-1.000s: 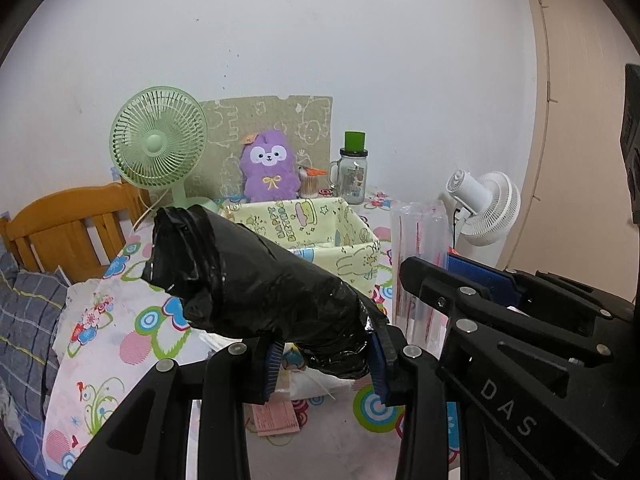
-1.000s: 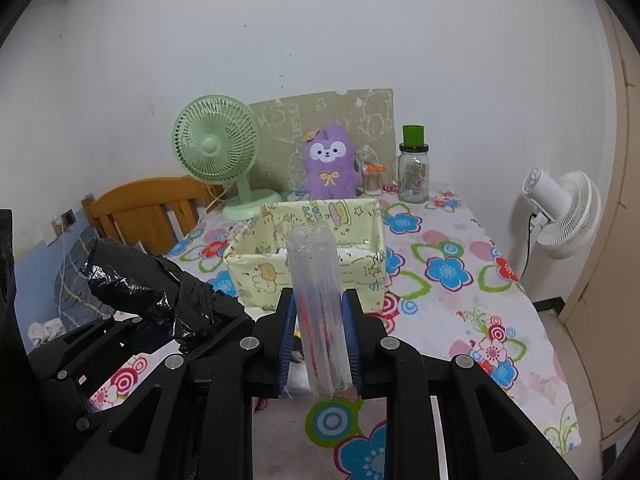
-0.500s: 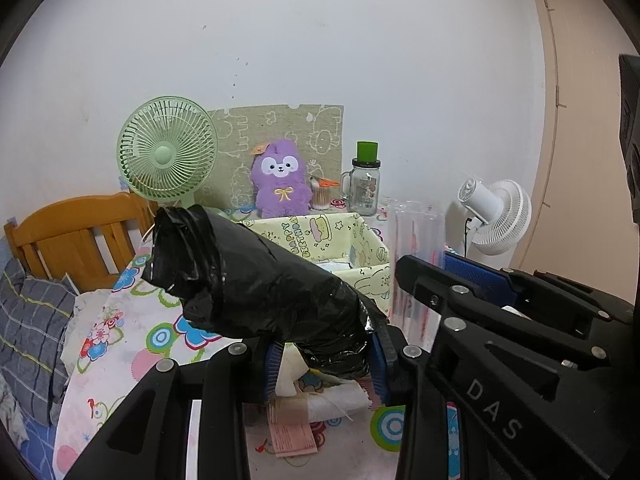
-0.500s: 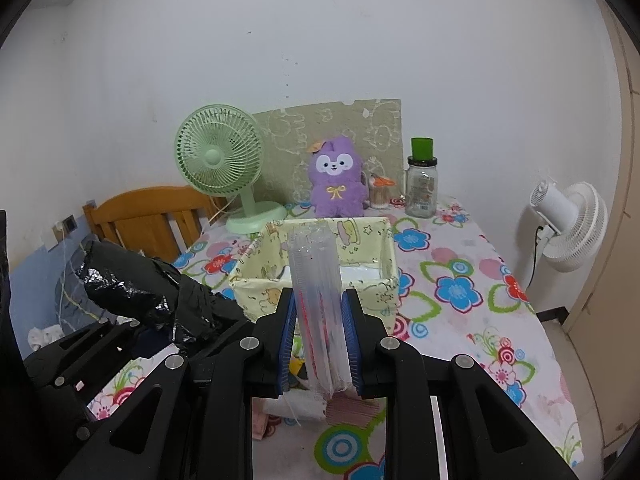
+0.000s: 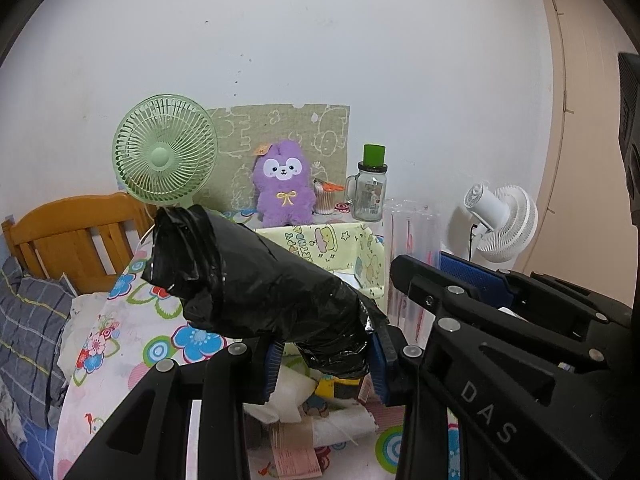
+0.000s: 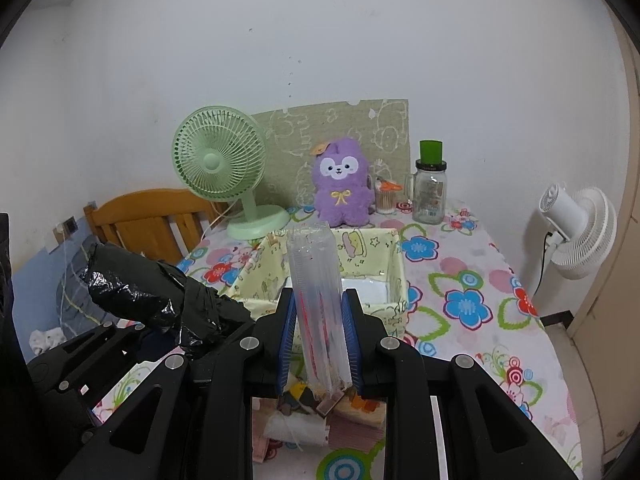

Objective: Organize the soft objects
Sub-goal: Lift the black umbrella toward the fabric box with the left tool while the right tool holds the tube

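The table [image 6: 472, 280] with its flowered cloth carries the yellow fabric box [image 6: 394, 264] at its middle, straight ahead of both tools. The left gripper [image 5: 326, 360] is clamped on a black plastic-bag roll [image 5: 256, 280], long axis slanting up and away to the left. The right gripper [image 6: 318, 346] squeezes a clear plastic sleeve [image 6: 316, 280] standing upright, nearer the box's open top. Small soft packets [image 6: 304, 420] lie under both tools at the near edge
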Available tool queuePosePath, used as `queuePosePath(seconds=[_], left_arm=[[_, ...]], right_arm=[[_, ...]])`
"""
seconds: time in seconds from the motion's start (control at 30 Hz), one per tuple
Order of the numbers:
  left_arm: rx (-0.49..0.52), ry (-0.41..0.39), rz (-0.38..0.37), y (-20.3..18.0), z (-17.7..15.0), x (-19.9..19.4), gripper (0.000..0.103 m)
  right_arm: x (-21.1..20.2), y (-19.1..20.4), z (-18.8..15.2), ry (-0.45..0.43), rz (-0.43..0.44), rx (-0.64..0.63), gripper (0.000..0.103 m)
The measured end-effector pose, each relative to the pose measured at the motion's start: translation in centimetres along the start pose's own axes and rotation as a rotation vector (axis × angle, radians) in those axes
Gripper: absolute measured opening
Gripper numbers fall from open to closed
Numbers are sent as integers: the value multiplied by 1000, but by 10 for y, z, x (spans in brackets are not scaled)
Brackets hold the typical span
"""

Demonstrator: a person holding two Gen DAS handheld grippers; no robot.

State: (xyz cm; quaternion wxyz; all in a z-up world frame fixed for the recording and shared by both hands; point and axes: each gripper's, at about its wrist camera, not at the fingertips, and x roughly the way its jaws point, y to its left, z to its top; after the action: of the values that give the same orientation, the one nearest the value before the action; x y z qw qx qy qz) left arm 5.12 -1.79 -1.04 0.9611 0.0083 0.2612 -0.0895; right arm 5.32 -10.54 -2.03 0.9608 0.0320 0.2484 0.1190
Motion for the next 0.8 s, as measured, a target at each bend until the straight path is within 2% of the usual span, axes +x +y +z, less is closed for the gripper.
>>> queuePosePath(seconds=[0.57,0.8], left_arm=[[-7,7,-4,12,32,29,37],[-22,19,-24,16,42,49,37]], right_arm=[[31,-6,31,5,16,5,27],[45,-8,46,4,-3,-5,27]])
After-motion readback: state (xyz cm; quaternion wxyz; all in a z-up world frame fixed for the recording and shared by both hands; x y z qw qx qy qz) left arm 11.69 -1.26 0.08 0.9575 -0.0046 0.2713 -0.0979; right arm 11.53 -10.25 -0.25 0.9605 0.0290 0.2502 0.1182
